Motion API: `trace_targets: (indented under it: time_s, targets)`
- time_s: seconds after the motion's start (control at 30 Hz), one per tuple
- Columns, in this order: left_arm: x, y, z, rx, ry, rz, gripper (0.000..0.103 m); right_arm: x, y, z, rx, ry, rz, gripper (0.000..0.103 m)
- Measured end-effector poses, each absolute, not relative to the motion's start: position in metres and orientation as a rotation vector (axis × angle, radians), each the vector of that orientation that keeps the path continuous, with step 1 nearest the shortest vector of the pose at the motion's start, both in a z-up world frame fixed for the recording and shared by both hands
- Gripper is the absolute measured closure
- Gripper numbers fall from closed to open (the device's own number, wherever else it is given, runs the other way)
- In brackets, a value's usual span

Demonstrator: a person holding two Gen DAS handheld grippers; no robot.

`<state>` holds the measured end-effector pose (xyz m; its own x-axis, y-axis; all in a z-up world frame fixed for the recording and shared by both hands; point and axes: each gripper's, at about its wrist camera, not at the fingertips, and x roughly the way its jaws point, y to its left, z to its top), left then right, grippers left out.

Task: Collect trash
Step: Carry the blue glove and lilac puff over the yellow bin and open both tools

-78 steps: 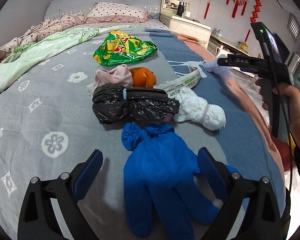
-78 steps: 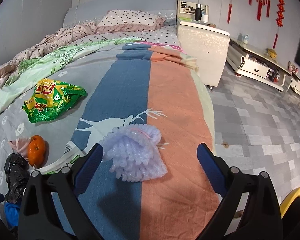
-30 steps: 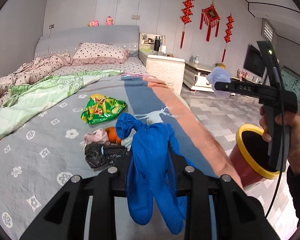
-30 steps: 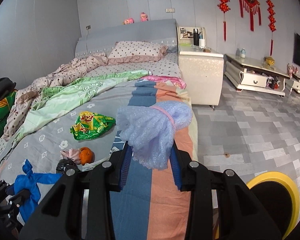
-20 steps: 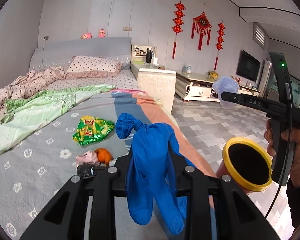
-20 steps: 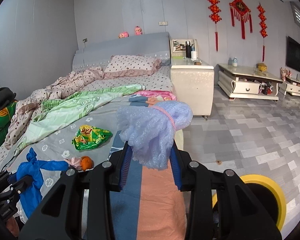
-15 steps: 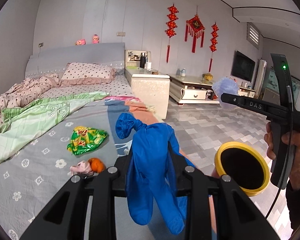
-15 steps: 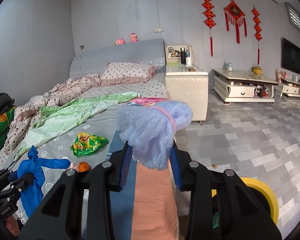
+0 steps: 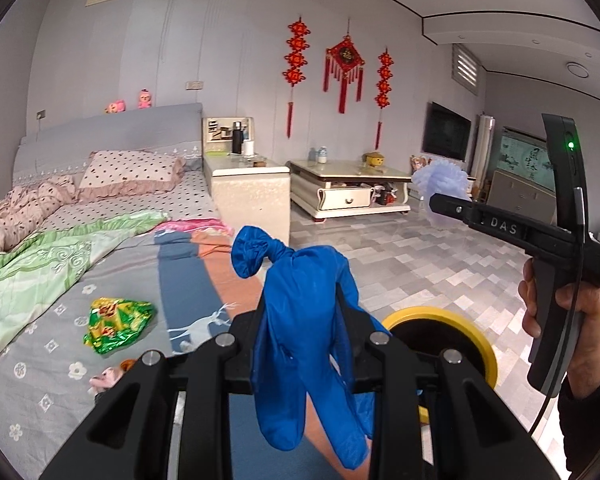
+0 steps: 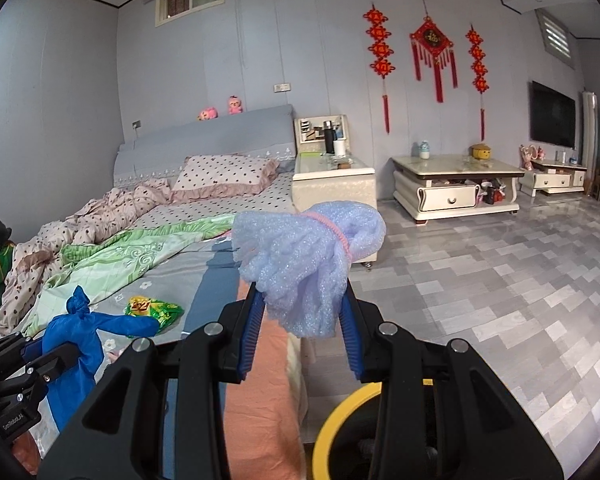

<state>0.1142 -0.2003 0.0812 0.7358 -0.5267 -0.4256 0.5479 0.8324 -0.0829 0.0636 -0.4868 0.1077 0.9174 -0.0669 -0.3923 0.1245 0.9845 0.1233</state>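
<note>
Both claws are black with silver screws and blue ribbed pads; the right claw carries "DAS" lettering, a green light, and a dark sleeve behind.

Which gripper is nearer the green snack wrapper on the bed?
Left. The left gripper, holding the blue glove, hangs over the bed near the green snack wrapper; the right gripper is further toward the floor side.
</note>
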Motion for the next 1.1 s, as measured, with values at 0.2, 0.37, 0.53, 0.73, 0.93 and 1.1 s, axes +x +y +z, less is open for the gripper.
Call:
trace_targets:
  time_s: [0.2,0.37,0.53,0.73,0.93,1.1]
  targets:
    - [0.119,-0.235,0.088,0.064,0.450,-0.642,0.077,0.043,-0.526,0.116,0.162,0.385,-0.156,0.069]
    - [0.123,-0.261,0.088,0.075,0.458,-0.683,0.077,0.029,-0.555,0.115,0.176,0.387,-0.193,0.068]
    - [0.124,-0.290,0.082,0.090,0.469,-0.735,0.077,0.019,-0.581,0.107,0.187,0.405,-0.223,0.068]
    - [0.126,-0.324,0.066,0.113,0.498,-0.780,0.077,0.015,-0.606,0.089,0.205,0.434,-0.245,0.068]
    - [0.133,-0.348,0.041,0.106,0.565,-0.808,0.077,0.024,-0.617,0.066,0.238,0.470,-0.258,0.068]
    - [0.135,-0.361,0.016,0.122,0.608,-0.820,0.077,0.033,-0.625,0.039,0.261,0.516,-0.269,0.068]
